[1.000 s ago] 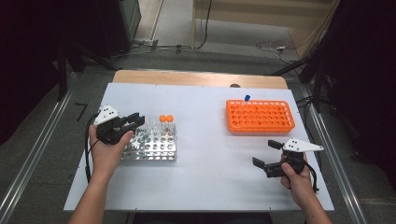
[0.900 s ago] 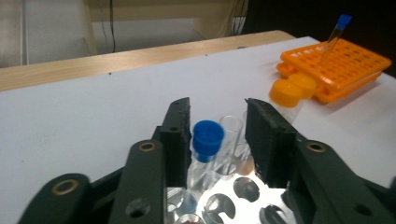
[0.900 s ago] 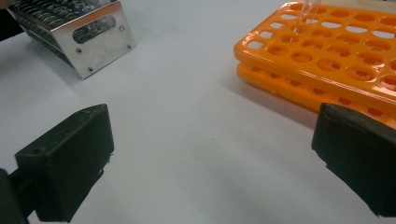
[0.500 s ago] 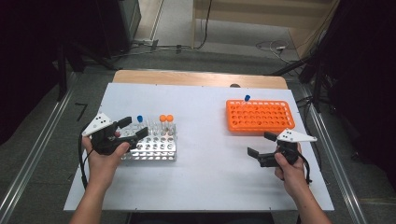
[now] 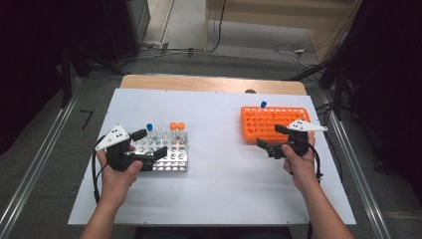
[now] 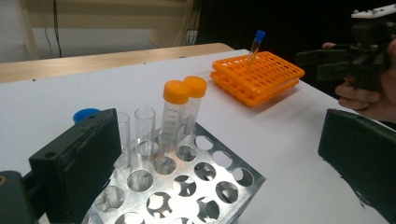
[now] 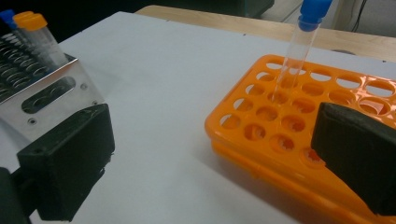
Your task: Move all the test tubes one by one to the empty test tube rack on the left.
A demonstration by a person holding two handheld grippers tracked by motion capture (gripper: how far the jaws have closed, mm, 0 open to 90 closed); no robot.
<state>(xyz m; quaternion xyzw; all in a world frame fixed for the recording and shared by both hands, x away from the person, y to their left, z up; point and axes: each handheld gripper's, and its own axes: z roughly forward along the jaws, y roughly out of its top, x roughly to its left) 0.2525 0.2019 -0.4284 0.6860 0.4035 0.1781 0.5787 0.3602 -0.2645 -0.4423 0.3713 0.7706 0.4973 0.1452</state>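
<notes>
My left claw (image 5: 149, 144) is wide open; its jaws have just been opening and nothing is between them. It sits at the near left corner of the metal rack (image 5: 171, 158), just beside the blue-capped tube (image 5: 149, 130) that stands in it. Two orange-capped tubes (image 6: 183, 109) stand side by side farther back in that rack, next to some clear tubes with no caps (image 6: 144, 128). My right claw (image 5: 272, 138) is wide open too and holds nothing. It hangs at the near edge of the orange rack (image 5: 263, 124). One blue-capped tube (image 7: 299, 49) leans in that rack near its far side. Both racks sit well apart on the white counter (image 5: 219, 179).
</notes>
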